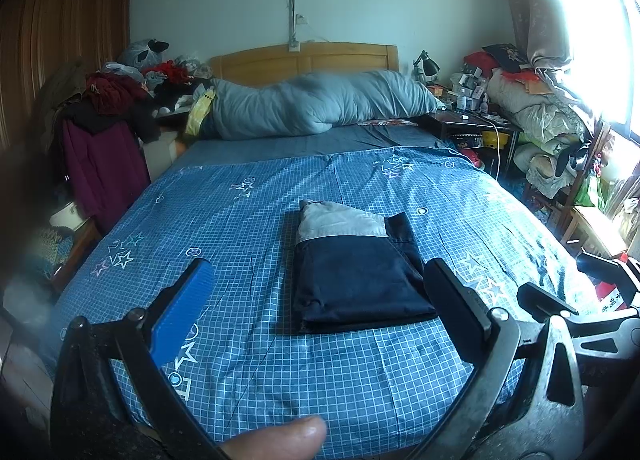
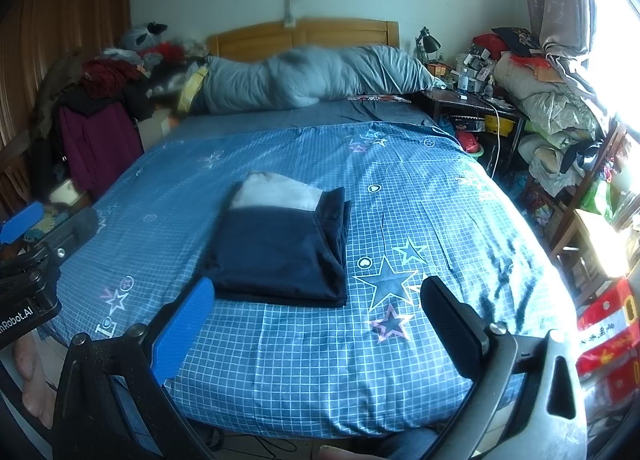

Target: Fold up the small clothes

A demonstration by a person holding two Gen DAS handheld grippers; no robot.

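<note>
Right now both tongs hang released above the near end of the bed, holding nothing. In the left wrist view the left tongs [image 1: 320, 300] fill the lower part of the frame, jaws spread wide, one blue pad [image 1: 182, 312] at lower left and one black pad at lower right; a thumb tip [image 1: 280, 438] shows at the bottom edge. Between those jaws and a little beyond them lies the folded garment [image 1: 354, 266], a dark navy piece with a pale grey band at its far end, flat on the blue checked bedspread [image 1: 240, 220] near the centre of the frame. Its near hem sits close to the black pad without touching it.

In the right wrist view the right tongs [image 2: 318, 302] are likewise spread apart at the bottom of the frame, and the garment [image 2: 280, 256] lies left of centre, just beyond the blue pad. The left tongs' body shows at the left edge there.

Farther up, a rolled grey-blue quilt [image 1: 320, 104] lies across the bed before the wooden headboard [image 1: 304, 60]. A wardrobe [image 1: 60, 32] stands at upper left, piled clothes [image 1: 112, 100] beside it, a cluttered bedside worktop [image 1: 468, 116] with a black lamp [image 1: 428, 64] at right, and a bright window [image 1: 600, 40] at the far right.
</note>
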